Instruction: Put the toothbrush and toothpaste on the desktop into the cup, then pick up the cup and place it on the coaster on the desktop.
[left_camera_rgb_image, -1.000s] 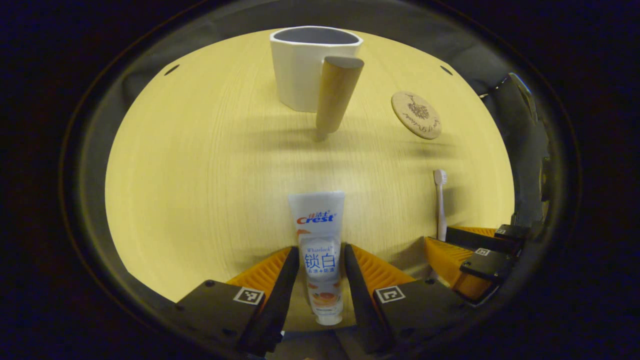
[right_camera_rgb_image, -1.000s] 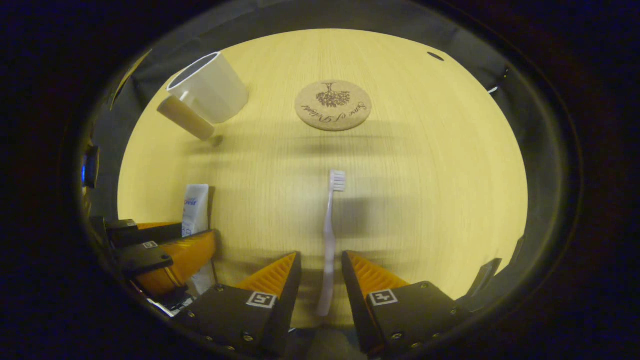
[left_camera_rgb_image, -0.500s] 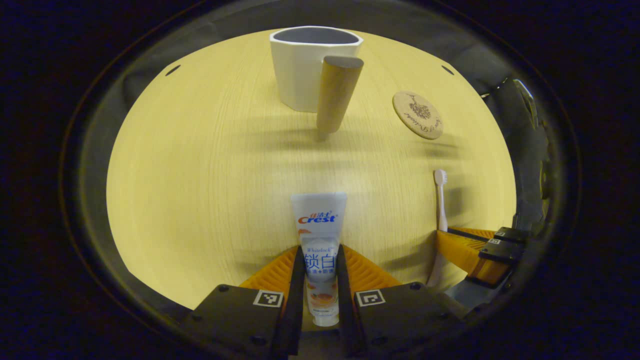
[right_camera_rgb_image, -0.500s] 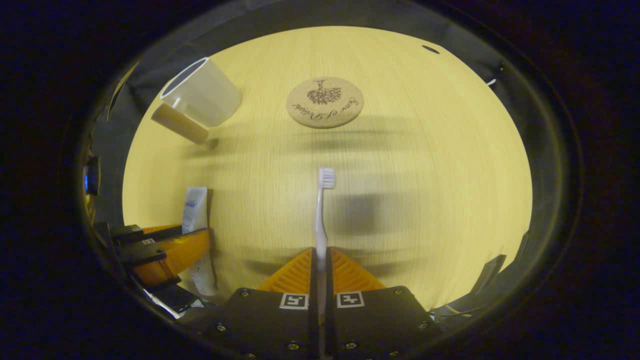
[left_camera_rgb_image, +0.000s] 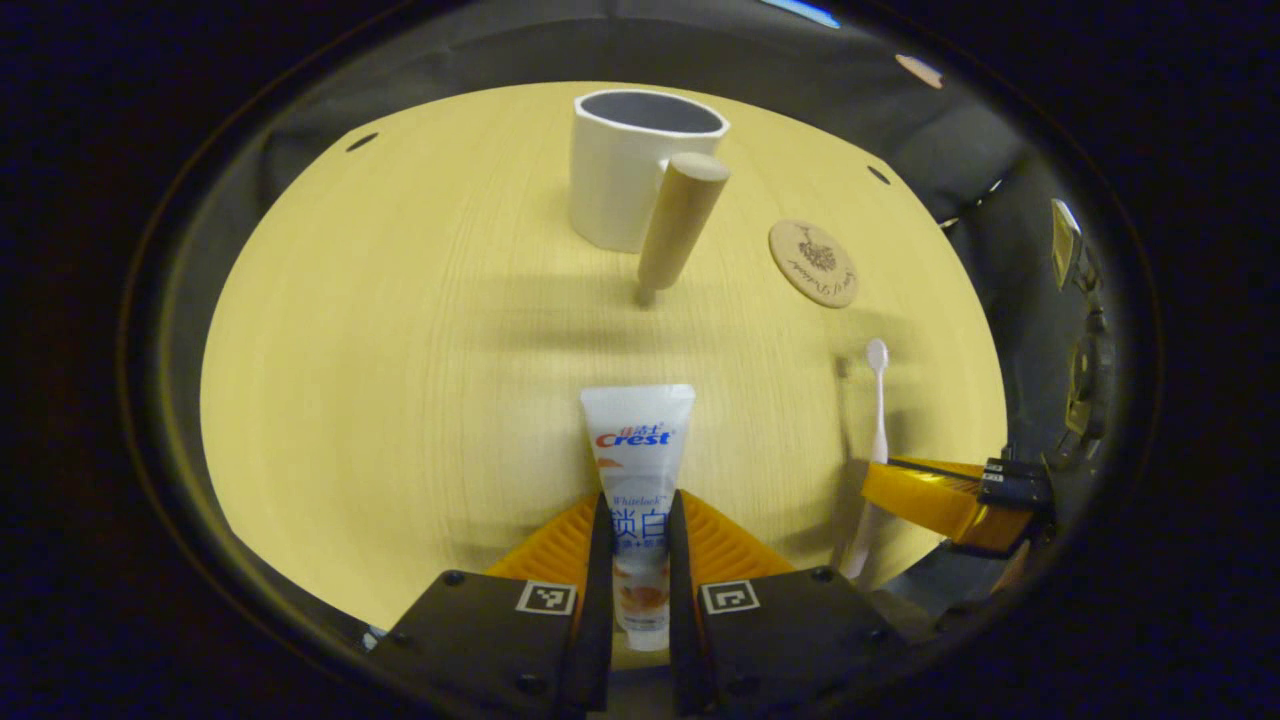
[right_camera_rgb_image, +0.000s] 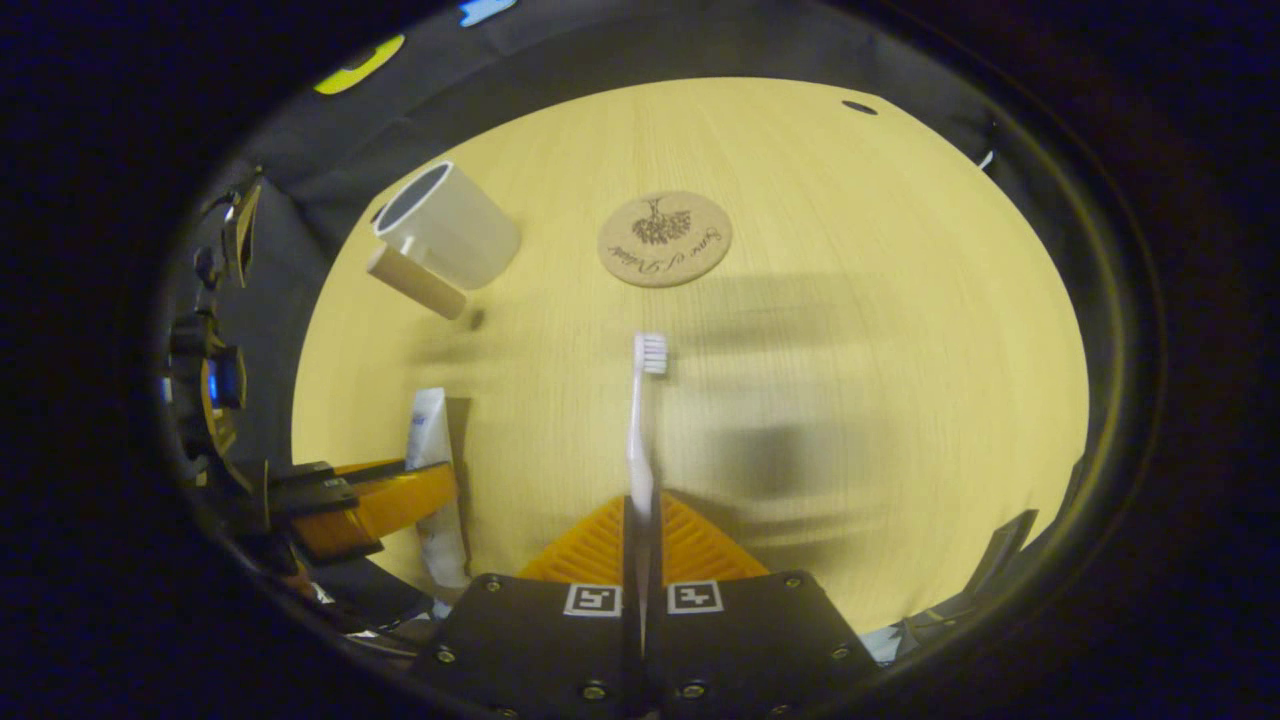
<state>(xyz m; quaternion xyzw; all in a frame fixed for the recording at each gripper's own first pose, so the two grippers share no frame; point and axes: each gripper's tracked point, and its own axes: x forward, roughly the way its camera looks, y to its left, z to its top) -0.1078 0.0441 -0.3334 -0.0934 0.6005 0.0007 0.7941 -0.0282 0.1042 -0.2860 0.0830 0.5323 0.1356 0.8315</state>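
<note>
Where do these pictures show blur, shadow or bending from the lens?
Left gripper view: the table edge bows strongly; soft smeared shadows lie below the cup, while the toothpaste stays sharp. Right gripper view: a blurred dark patch sits right of the toothbrush; the coaster looks clear.

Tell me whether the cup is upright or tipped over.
Upright. The cup stands on its base on the desktop, its open mouth facing up and its wooden handle slanting down beside it.
</note>
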